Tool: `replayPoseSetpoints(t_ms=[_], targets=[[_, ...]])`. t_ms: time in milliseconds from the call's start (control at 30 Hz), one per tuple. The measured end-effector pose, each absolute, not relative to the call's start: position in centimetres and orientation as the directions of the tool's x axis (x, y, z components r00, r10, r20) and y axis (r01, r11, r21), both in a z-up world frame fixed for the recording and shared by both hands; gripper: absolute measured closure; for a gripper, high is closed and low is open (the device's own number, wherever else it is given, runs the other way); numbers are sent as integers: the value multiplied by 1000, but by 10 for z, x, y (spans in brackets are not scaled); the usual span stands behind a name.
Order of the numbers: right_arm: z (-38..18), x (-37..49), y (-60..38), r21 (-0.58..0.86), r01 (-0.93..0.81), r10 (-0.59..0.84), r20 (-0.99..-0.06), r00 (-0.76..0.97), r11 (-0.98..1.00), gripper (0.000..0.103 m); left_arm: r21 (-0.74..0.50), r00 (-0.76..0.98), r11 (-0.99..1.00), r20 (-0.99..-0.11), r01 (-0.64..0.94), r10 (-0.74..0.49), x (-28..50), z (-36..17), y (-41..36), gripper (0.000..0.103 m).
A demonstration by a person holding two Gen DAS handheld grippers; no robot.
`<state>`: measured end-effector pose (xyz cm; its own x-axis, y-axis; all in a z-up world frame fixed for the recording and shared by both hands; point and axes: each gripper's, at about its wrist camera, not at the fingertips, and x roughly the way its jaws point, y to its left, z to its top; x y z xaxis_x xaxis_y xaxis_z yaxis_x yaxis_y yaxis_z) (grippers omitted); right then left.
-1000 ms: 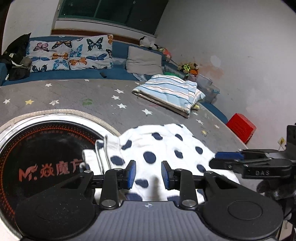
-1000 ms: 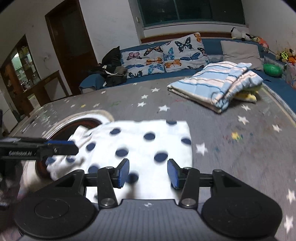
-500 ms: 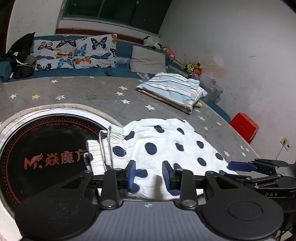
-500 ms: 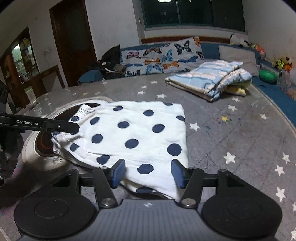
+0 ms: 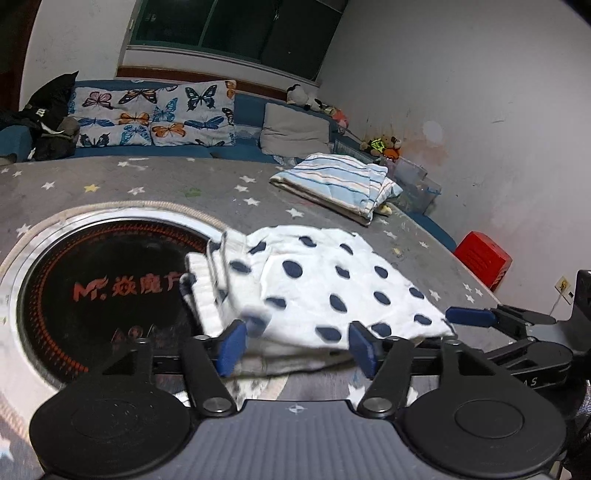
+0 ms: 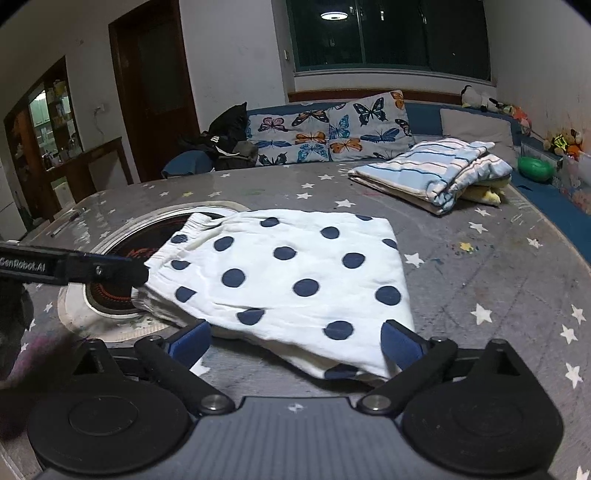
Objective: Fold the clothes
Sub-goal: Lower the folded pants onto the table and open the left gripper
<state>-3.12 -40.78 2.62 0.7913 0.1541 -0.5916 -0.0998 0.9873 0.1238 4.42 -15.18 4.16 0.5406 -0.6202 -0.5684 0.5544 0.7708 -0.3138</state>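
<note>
left gripper (image 5: 295, 345): black linkage arms, blue pads (image 5: 231, 345), silver pivot screws, ribbed grey body with two round black discs
right gripper (image 6: 295, 339): same build (blue pads (image 6: 400, 345), too)
markings: white "GenRobot.AI" lettering along the left gripper's side in the right wrist view

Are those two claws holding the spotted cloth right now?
No. Left gripper and right gripper have just opened; the polka-dot garment lies released on the table.

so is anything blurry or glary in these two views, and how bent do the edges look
Left wrist view: the near edge of the polka-dot garment is motion-smeared by the left gripper; walls bow from fisheye. Right wrist view: garment sharp, a ceiling lamp reflected in the dark window, the door frame curved, corners vignetted black.
</note>
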Motion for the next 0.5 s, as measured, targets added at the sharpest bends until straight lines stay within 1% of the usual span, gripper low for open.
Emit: replayPoseSetpoints(t_ms=[67, 133, 167, 233, 300, 500], targets=[[26, -33, -403, 122, -100, 153, -588, 794, 988, 0, -318, 539, 773, -572, 548, -618, 40, 38, -148, 32], [26, -34, -400, 128, -99, 156, -587, 794, 987, 0, -324, 538, 778, -577, 539, -614, 36, 34, -144, 29], [25, -35, -398, 132, -99, 158, -587, 794, 986, 0, -327, 540, 780, -578, 534, -612, 34, 33, -142, 25], [24, -37, -394, 133, -97, 157, -587, 794, 986, 0, -332, 543, 784, -580, 524, -608, 30, 30, -139, 22], [24, -38, -391, 128, -93, 151, -586, 796, 987, 0, -331, 549, 789, -578, 518, -603, 26, 29, -135, 15], [24, -43, -384, 129, -67, 131, -588, 798, 989, 0, -311, 577, 799, -564, 514, -591, 11, 30, -129, 1]])
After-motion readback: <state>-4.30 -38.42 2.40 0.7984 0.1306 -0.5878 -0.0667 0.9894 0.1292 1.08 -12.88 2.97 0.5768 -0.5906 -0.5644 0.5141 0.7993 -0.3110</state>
